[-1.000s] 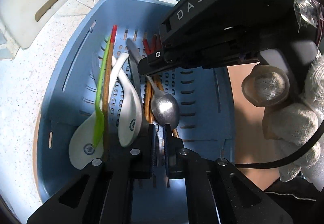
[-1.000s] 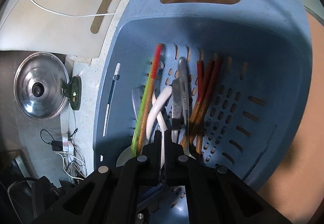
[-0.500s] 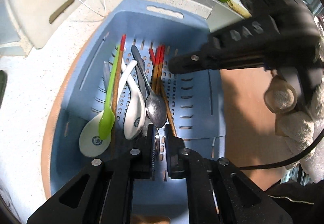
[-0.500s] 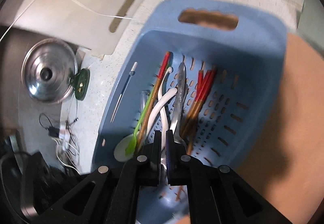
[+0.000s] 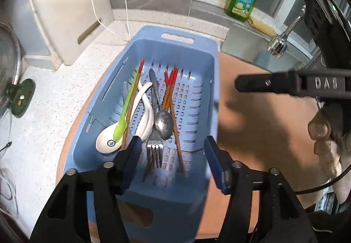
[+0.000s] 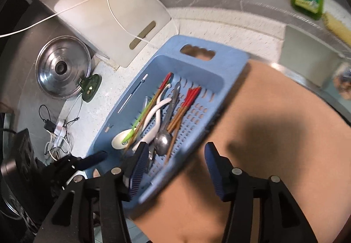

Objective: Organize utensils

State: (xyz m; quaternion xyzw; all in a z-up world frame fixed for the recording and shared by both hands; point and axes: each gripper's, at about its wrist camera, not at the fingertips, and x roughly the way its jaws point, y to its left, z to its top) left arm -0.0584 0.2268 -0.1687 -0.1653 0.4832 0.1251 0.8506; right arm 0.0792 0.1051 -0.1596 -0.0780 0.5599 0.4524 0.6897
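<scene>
While the utensils (image 5: 151, 111) are left lying together in the blue basket (image 5: 198, 63) on the counter, both the left gripper (image 5: 172, 155) and right gripper (image 6: 174, 162), clamped shut a second ago, are being opened empty above it, so the sorting looks pretty much done.

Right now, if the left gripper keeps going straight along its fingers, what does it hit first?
Likely the fork lying in the blue basket: its tines sit between the left gripper's opening, empty jaws. Depth is unclear, so the metal spoon just beyond could come first.

Blue basket (image 5: 210, 98) of utensils, left tongs (image 5: 172, 150) opening, empty
</scene>
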